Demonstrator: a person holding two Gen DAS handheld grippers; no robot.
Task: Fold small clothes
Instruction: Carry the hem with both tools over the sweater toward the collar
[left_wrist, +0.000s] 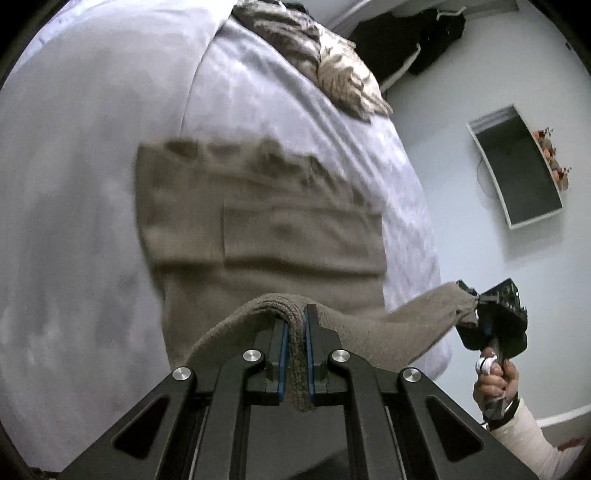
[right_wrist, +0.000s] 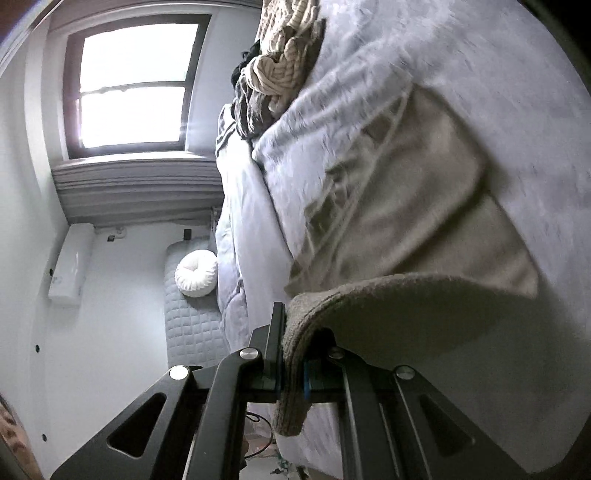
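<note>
Bedroom, pale walls; a bed (left_wrist: 74, 184) covered in a plush lavender-grey blanket takes up most of both views. Bright window (right_wrist: 133, 88) and a round white cushion (right_wrist: 196, 273) show in the right wrist view; a heap of patterned and knitted laundry (left_wrist: 332, 70) sits farther up the bed.

Task item: a taupe garment (left_wrist: 266, 229), small, knit or fleece, lying on the blanket near the bed's edge. It looks like shorts or a small top with a patch pocket and a gathered band at the far end; motion blur keeps me from saying which.

Left gripper (left_wrist: 294, 332): jaws clenched on a thick rolled hem of the garment, blue pads pressing the fabric from both sides. Right gripper (right_wrist: 291, 354): jaws likewise clamped on a hem edge, a tail of fabric hanging below. In the left wrist view the right gripper is off to the side, the near edge of cloth stretched between the two.

Progress, as I judge it: early to middle. Near edge is lifted off the bed, far part flat on the blanket, so one fold is being carried over but not laid. Left to do: set the edge down, square it, possibly a second fold. The laundry heap suggests more pieces wait.

Textures: garment nubby, soft, with a ribbed, thick hem; blanket velvety, with a sheen.
</note>
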